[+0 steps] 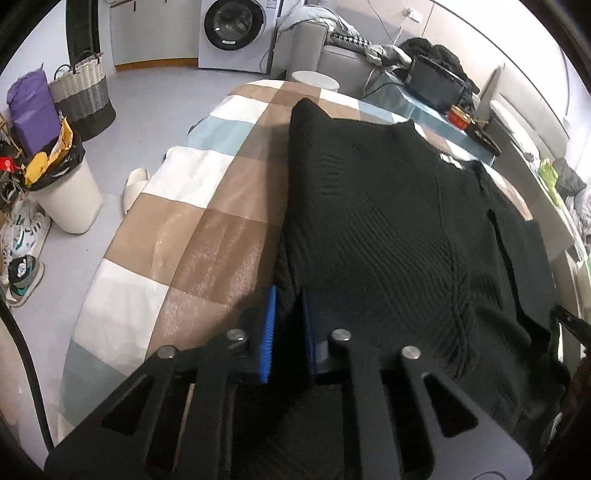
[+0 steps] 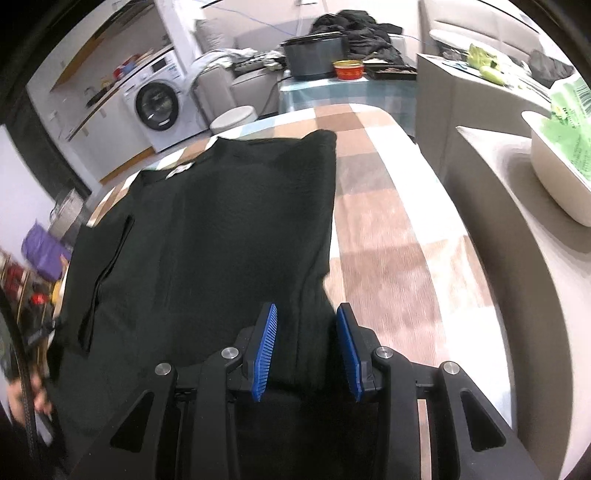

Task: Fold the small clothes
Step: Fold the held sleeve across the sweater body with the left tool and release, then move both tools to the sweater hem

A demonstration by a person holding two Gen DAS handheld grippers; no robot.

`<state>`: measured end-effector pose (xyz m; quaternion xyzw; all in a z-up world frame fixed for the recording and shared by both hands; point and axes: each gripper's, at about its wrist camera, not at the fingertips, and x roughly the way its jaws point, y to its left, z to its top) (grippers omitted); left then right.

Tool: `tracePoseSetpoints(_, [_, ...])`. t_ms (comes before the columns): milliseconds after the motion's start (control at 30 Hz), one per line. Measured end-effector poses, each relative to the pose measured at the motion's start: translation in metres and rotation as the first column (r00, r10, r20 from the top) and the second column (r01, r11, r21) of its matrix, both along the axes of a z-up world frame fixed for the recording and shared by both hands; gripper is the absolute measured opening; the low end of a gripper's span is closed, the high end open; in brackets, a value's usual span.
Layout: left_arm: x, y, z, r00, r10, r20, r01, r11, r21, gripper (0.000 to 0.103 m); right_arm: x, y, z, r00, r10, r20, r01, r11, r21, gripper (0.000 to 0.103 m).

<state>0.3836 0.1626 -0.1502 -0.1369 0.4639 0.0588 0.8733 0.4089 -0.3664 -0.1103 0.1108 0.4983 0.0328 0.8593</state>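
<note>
The black sweater [image 1: 388,221] lies flat on the checked tabletop [image 1: 192,236], long axis running away from both near-edge grippers. Left gripper [image 1: 288,325] pinches its hem; right gripper [image 2: 306,343] stands apart around fabric.

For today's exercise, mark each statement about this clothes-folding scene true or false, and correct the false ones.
1. The garment is a black knit top. True.
2. It lies on a checked cloth. True.
3. The left gripper has its jaws wide open, clear of the fabric. False: they are shut on the garment's near edge.
4. The right gripper is clamped tight. False: its jaws stand apart, with fabric between them.
5. A washing machine stands in the background. True.
</note>
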Motion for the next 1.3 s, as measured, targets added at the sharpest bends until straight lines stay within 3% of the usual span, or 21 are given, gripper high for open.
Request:
tracePoseSetpoints(133, [0.001,0.007,0.003,1.0,0.016,0.01,-0.016,1.0,-0.024,0.006,0.021,0.002,-0.014,0.999,-0.009,-0.048,0.009,1.0,0.003,0.033])
tracePoseSetpoints(200, [0.004,0.01,0.004,1.0,0.022,0.01,-0.021,0.999,-0.037,0.006,0.026,0.006,-0.013,0.999,0.013,-0.031,-0.014,0.999,-0.029,0.017])
tracePoseSetpoints(300, [0.009,0.011,0.006,1.0,0.024,0.015,-0.024,0.999,-0.041,0.006,0.031,0.006,-0.011,1.0,0.012,-0.01,-0.012,0.999,-0.04,0.01])
tracePoseSetpoints(500, [0.034,0.003,0.007,0.999,0.038,0.037,-0.037,0.999,-0.02,0.006,0.052,-0.005,-0.015,0.996,-0.093,0.009,0.094,0.995,-0.042,0.011])
tracePoseSetpoints(633, [0.03,0.002,0.01,0.998,0.051,0.046,-0.051,0.999,-0.006,0.008,0.044,-0.007,-0.007,0.995,-0.1,0.012,0.1,0.994,-0.034,0.021])
tracePoseSetpoints(733, [0.015,0.002,0.02,0.997,0.044,0.06,-0.045,0.999,0.011,0.018,0.021,-0.012,0.006,0.995,-0.087,0.037,0.089,0.995,-0.04,0.034])
tracePoseSetpoints(833, [-0.011,0.002,0.033,0.996,0.037,0.087,-0.039,0.999,0.026,0.036,-0.01,-0.015,0.02,0.997,-0.057,0.053,0.059,0.998,-0.037,0.043])
tracePoseSetpoints(933, [-0.047,-0.002,0.049,0.992,0.021,0.124,-0.025,0.999,0.029,0.062,-0.042,-0.012,0.031,0.998,-0.024,0.058,0.026,0.999,-0.04,0.051])
tracePoseSetpoints(1000, [-0.075,-0.005,0.059,0.988,0.01,0.156,-0.015,1.0,0.027,0.076,-0.064,-0.01,0.039,0.997,0.006,0.08,-0.004,0.999,-0.035,0.068])
tracePoseSetpoints(1100, [-0.117,-0.012,0.074,0.979,-0.005,0.204,-0.006,0.998,0.056,0.088,-0.096,-0.009,0.052,0.992,0.042,0.12,-0.039,0.999,-0.023,0.083])
tracePoseSetpoints(1200, [-0.157,-0.019,0.084,0.971,-0.024,0.237,0.007,0.997,0.073,0.102,-0.131,-0.01,0.063,0.985,0.072,0.155,-0.071,0.997,-0.009,0.087])
tracePoseSetpoints(1300, [-0.208,-0.025,0.088,0.965,-0.033,0.26,0.016,0.997,0.069,0.102,-0.164,-0.01,0.067,0.976,0.121,0.179,-0.124,0.992,0.005,0.088])
